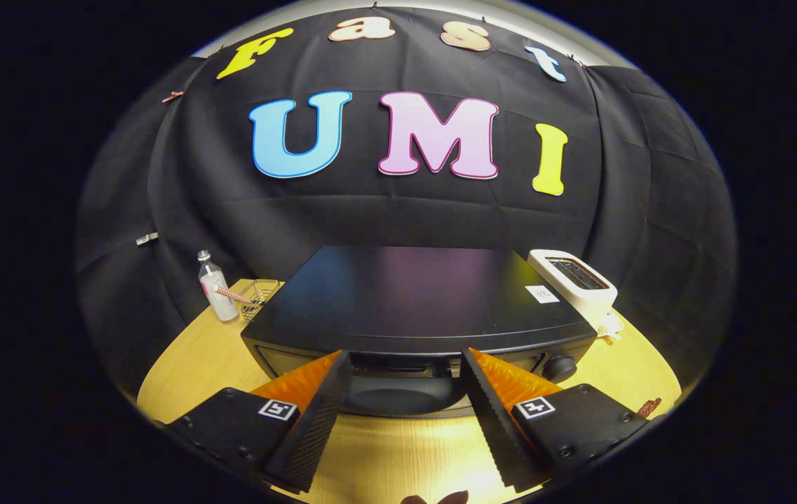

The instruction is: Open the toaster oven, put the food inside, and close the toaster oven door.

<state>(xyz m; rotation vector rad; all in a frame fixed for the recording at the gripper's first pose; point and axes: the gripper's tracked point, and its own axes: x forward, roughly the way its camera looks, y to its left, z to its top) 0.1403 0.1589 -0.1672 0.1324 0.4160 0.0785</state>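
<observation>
Facing spread gripper (405,371), black toaster oven (412,297) gleams.

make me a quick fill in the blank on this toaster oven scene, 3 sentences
1. The tongs are ____, with the toaster oven front just ahead of them.
2. The white toaster stands to the ____ of the toaster oven.
3. The clear bottle stands on the ____ table, left of the toaster oven.

Missing words: open; right; wooden
</observation>
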